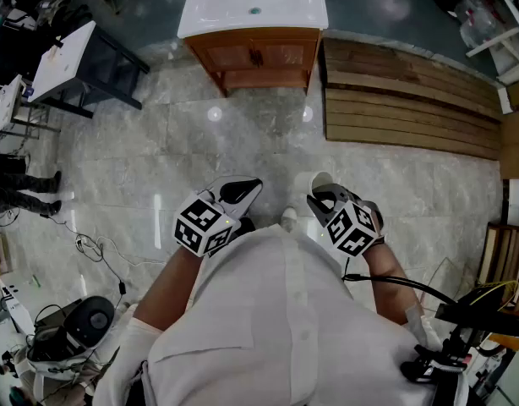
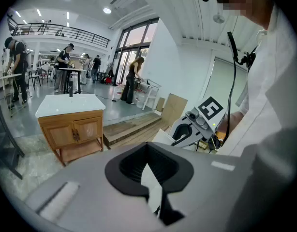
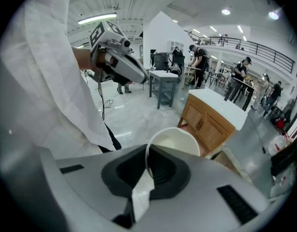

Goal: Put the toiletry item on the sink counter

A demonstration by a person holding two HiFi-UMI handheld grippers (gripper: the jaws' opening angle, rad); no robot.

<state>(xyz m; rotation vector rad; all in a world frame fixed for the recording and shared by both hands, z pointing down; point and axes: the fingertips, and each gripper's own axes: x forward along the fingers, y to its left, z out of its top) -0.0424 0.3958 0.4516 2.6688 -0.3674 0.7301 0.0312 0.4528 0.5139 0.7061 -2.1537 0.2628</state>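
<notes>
A white cup is the toiletry item; my right gripper is shut on its rim, close in front of my chest. In the right gripper view the cup sticks out past the jaws of the right gripper, its open mouth showing. My left gripper is held beside it at chest height, shut with nothing in it. In the left gripper view, the jaws of the left gripper meet. The sink counter is a white top on a wooden cabinet, some way ahead across the floor, also seen as the counter and the counter.
A low wooden platform lies right of the cabinet. A dark table with a white top stands at the left. Cables and equipment lie on the marble floor at lower left. People stand at tables in the background.
</notes>
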